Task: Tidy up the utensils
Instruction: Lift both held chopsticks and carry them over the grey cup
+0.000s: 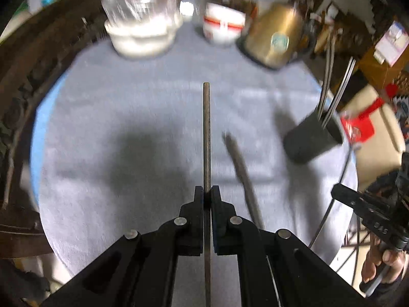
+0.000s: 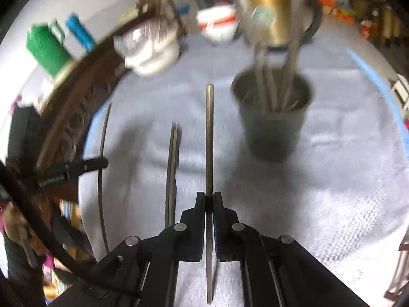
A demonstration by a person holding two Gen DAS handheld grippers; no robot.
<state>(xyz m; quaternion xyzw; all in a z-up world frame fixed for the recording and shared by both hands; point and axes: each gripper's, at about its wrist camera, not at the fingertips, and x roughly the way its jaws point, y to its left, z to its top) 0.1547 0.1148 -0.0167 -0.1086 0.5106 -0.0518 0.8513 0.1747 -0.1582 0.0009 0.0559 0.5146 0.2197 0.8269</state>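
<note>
Left tongs [image 1: 207,194] clenched on a thin grey metal rod [image 1: 206,133], long axis running straight ahead along the fingers, far end out over the desk [image 1: 127,107], near end passing back between the tongs. Right tongs [image 2: 209,199] likewise clenched on a second rod [image 2: 209,138], same straight-ahead axis, tip aimed toward the back of the desk, just left of the cup [image 2: 273,125]. Both rods slim, dull grey, straight, blunt at the tip; kind of utensil impossible to tell. Dark cup upright on the grey cloth, holding several more metal utensils [image 2: 278,76] that lean outward above its rim. In the left view the same cup [image 1: 313,138] off to the right with utensils [image 1: 332,89] sticking up. One more utensil [image 2: 172,174] lying flat on the cloth left of the right tongs, long axis roughly front to back, blurred. Seen from the left as a blurred dark bar [image 1: 241,176] angled just right of the held rod. Right tongs visible at the right edge of the left view, gripped from below by a hand [image 1: 383,263]. At the back of the desk: stacked white containers [image 1: 143,30], a white bowl [image 1: 222,25] with a red band, a gold kettle [image 1: 276,35].
</note>
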